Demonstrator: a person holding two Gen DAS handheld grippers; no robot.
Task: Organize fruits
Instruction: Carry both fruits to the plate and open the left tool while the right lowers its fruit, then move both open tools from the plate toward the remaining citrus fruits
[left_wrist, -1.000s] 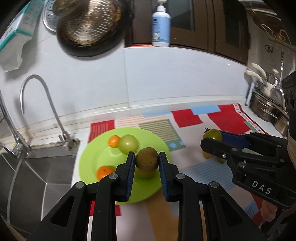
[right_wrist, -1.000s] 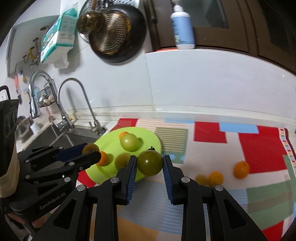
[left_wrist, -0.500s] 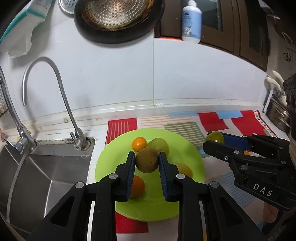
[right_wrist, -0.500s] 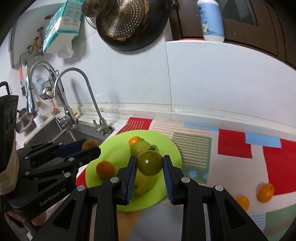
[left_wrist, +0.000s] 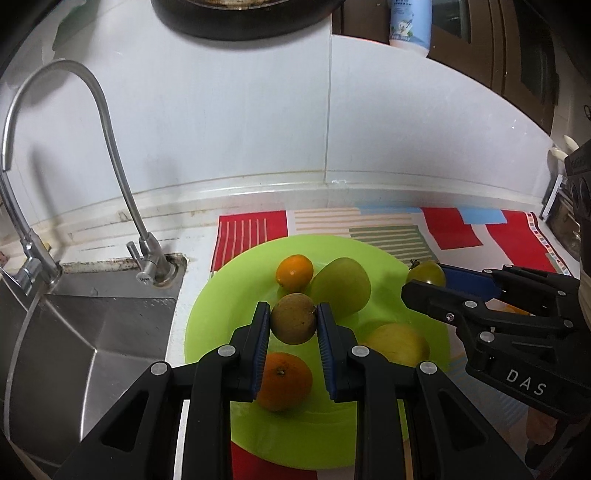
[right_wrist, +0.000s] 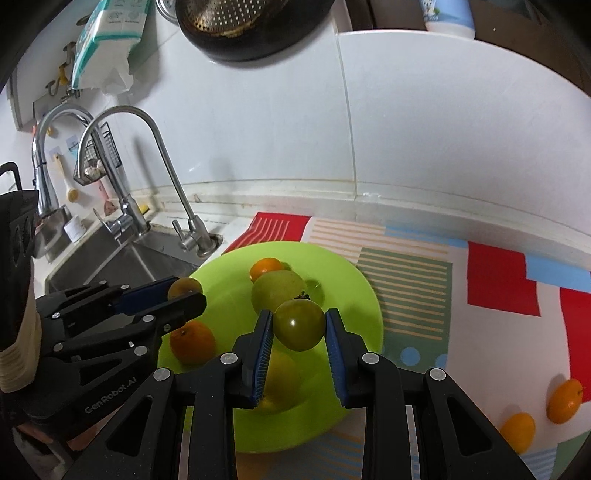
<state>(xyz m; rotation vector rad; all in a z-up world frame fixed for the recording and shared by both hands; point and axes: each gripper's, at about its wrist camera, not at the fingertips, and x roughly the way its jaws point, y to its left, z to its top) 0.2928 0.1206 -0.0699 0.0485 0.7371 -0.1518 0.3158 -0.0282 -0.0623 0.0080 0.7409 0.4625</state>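
The left gripper (left_wrist: 294, 324) is clenched on a brown kiwi (left_wrist: 294, 323), pinched between its blue pads and held above the middle of the green plate (left_wrist: 210, 325). The right gripper (right_wrist: 299, 330) is clenched on a green tomato (right_wrist: 300, 324), stem up, held over the plate's right half; in the left wrist view it reaches in from the right, level with the plate's right rim. Both grippers point forward and slightly down toward the wall, side by side and apart.

On the plate lie four fruits: two oranges, one small at the back (left_wrist: 294, 272) and one larger at the front left (left_wrist: 284, 380), plus two pale green fruits, one at the back (left_wrist: 341, 286) touching the small orange, one at the front right (left_wrist: 399, 343). Bare plate shows along the left side and the near rim.

The plate rests on a patterned mat (right_wrist: 491, 280) on the bench; its left rim overhangs the mat and sits near the sink (left_wrist: 74, 332) edge and the tap (left_wrist: 110, 147) base. To the right the mat lies open, with two more small oranges (right_wrist: 517, 430) (right_wrist: 564, 400) near each other, well apart from the plate. The white wall (right_wrist: 443, 129) bounds the bench at the back
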